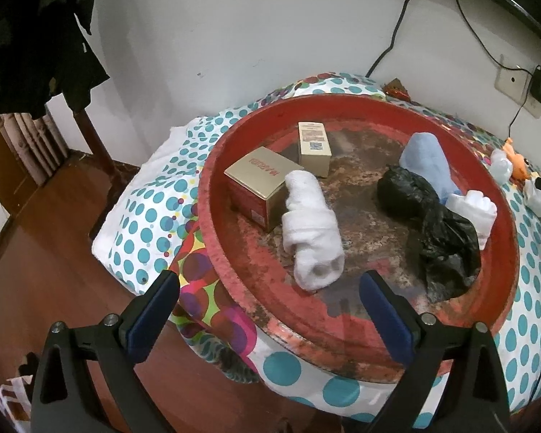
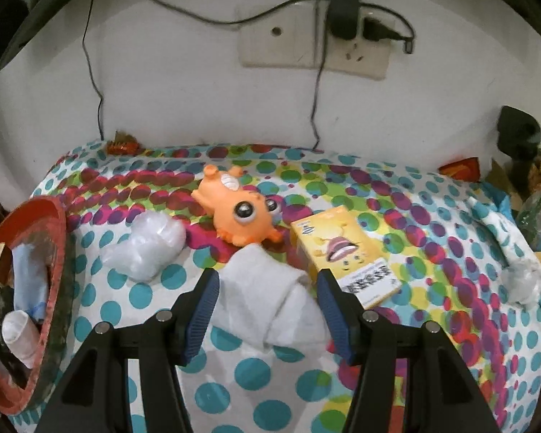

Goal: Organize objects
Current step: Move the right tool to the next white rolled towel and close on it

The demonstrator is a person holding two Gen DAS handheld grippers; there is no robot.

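Note:
A worn red round tray (image 1: 212, 195) sits on the dotted tablecloth. It holds two gold boxes (image 1: 259, 187), a rolled white towel (image 1: 310, 231), a blue rolled towel (image 1: 425, 162), a black plastic bag (image 1: 425, 216) and a white roll (image 1: 472, 213). My left gripper (image 1: 269, 281) hovers over the tray's near rim, open wide with nothing between its fingers. In the right wrist view my right gripper (image 2: 267, 278) is shut on a folded white towel (image 2: 270, 306) just above the cloth. Beyond it lie an orange toy (image 2: 240, 213), a yellow box (image 2: 339, 249) and a clear plastic bag (image 2: 148, 249).
The tray's rim (image 2: 56, 252) shows at the far left of the right wrist view. A wall socket (image 2: 306, 43) with chargers and hanging cables is behind the table. Crumpled plastic (image 2: 523, 278) and clutter crowd the right end. A wooden floor (image 1: 54, 252) lies below the table's left edge.

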